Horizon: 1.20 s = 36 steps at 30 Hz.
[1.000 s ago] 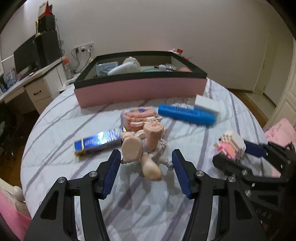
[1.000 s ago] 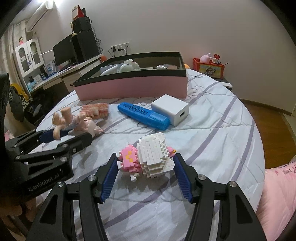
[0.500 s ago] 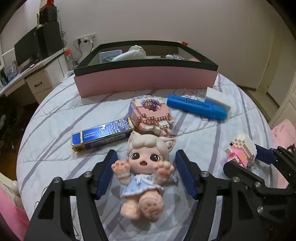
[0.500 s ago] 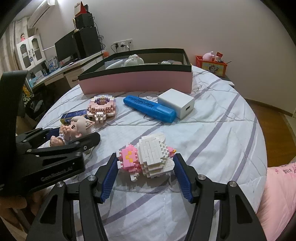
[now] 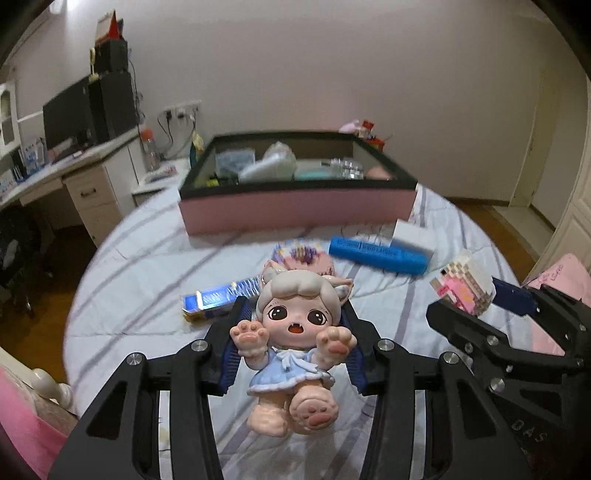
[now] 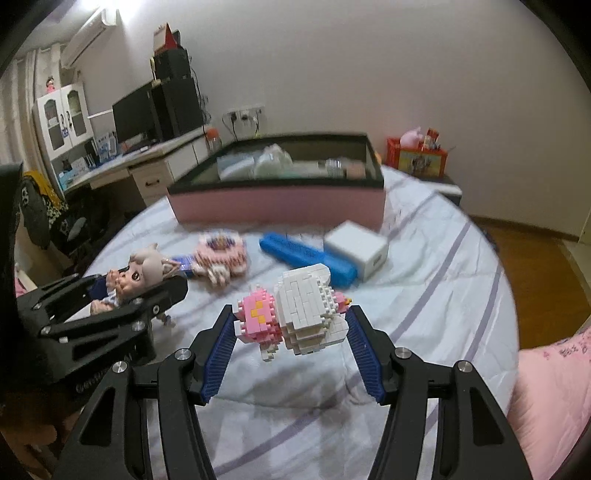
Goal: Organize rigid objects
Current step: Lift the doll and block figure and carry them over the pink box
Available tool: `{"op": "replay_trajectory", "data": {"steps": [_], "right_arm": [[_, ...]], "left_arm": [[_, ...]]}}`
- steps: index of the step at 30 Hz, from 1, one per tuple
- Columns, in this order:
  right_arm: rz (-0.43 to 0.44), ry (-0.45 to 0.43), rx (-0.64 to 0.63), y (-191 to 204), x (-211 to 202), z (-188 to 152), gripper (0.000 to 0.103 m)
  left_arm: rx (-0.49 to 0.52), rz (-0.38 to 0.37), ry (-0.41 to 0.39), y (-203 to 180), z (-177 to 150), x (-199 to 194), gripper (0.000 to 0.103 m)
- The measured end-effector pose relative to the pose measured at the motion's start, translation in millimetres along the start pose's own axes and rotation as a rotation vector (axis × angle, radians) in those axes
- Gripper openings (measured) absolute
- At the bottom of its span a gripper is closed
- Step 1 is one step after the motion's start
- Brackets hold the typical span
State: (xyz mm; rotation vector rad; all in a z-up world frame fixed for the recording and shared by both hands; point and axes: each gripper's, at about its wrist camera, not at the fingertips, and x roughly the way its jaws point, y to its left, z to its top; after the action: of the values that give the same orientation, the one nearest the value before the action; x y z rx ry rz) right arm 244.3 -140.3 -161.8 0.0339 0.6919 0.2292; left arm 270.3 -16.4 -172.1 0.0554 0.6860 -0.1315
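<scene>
Left wrist, doll clamped between hand-held gripper

Both cameras sit close behind their tongs, tilted down across the bed toward the pink box, which both views share

At the far left we saw a white desk carrying a dark monitor and black speakers. A white glass-door cabinet stood beside it, an air conditioner hung above, and wall sockets sat behind.
</scene>
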Motion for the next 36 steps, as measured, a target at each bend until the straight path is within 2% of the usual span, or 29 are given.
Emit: {"op": "replay_trajectory", "data": {"steps": [9, 16, 26, 31, 36], "right_arm": [[-0.027, -0.132, -0.051, 23, -44, 25, 0.061], [-0.032, -0.221, -0.074, 37, -74, 44, 0.061], [-0.057, -0.388, -0.094, 49, -119, 70, 0.061], [-0.074, -0.445, -0.101, 52, -127, 77, 0.061], [-0.074, -0.447, -0.098, 53, -120, 84, 0.061]], "left_arm": [[0.017, 0.033, -0.138, 4, 16, -57, 0.047], [0.033, 0.055, -0.229, 9, 33, -90, 0.047], [0.044, 0.073, -0.402, 9, 62, -135, 0.047], [0.065, 0.098, -0.421, 8, 67, -140, 0.047], [0.072, 0.106, -0.419, 8, 71, -134, 0.047]]}}
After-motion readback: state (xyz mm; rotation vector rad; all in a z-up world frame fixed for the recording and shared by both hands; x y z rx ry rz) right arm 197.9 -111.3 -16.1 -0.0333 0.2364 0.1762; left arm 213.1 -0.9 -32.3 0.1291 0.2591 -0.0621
